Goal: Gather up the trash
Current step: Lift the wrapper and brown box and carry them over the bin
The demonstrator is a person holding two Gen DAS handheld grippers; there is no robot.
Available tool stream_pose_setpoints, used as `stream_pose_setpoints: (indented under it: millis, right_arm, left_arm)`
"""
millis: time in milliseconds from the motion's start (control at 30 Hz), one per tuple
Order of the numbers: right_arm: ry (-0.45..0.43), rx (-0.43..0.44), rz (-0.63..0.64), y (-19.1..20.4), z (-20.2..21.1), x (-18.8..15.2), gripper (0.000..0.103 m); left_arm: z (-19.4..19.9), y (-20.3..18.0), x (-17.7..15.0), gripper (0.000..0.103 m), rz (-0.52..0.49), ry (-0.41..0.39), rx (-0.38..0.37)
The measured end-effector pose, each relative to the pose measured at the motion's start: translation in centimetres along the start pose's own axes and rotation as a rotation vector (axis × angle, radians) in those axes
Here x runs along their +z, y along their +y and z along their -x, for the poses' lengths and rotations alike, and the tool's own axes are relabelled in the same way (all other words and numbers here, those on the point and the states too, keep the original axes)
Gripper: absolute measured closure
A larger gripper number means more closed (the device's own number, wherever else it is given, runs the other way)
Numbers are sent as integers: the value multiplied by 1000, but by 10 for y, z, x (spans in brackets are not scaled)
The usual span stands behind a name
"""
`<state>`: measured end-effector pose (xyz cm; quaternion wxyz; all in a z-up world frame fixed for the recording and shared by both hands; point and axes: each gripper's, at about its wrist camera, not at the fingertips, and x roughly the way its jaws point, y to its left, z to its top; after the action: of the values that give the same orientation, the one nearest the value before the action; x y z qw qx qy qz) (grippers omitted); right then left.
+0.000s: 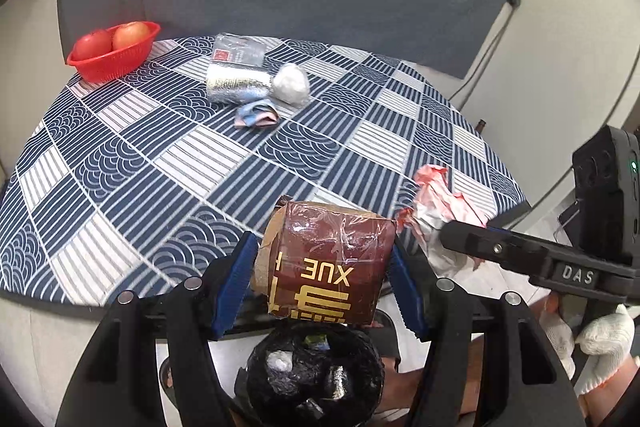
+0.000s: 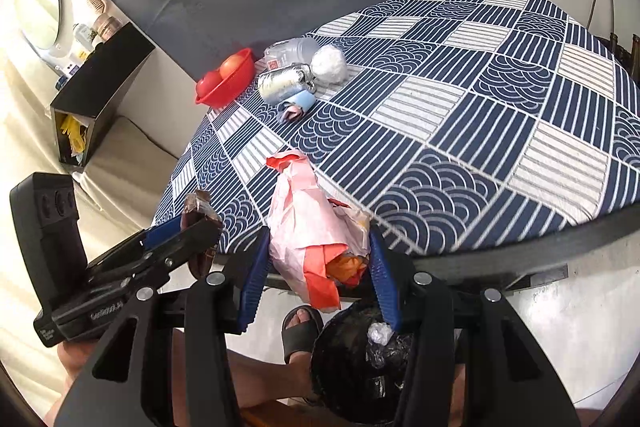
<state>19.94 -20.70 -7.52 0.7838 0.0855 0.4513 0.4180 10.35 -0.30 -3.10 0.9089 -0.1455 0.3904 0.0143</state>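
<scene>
Left wrist view shows both grippers loaded and held just past the near edge of the table [image 1: 120,131], above a trash bin [image 1: 316,375] lined with a black bag that stands on the floor beside the person's foot. Some scraps already lie inside the bin (a white crumpled piece and a dark shiny piece can be seen), so I judge that part of the collecting is done. What is left on the table sits near its far edge: a plastic bottle [image 1: 238,49], a silver foil roll [image 1: 236,83], a white crumpled ball [image 1: 291,83] touching the roll, and a small blue and pink wrapper [image 1: 257,115] just in front of them. A red basket [image 1: 114,51] with two apples stands at the far left corner; it looks like fruit, not trash, so it probably stays. The left gripper [image 1: 324,267] is partly open and its blue pads clamp the two sides of a brown box [image 1: 328,259] with gold letters, which hangs over the bin and does not touch the table. The right gripper [image 2: 316,255] is closed nearly as far as it goes, and it squeezes a crumpled pink and orange paper wrapper [image 2: 312,223] between the pads; the top of the wrapper leans over the near edge of the table. The next step, in my judgement, is to let both things fall into the bin and then go back for the four pieces at the far edge.
</scene>
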Motion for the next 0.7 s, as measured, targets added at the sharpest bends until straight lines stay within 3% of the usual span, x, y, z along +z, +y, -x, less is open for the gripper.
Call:
stream_pose_setpoints:
  millis: [700]
  right_arm:
    - [77,-38,-15,2,12,-46,55]
  left_arm:
    - [21,-16,-52,41,30,64,-33]
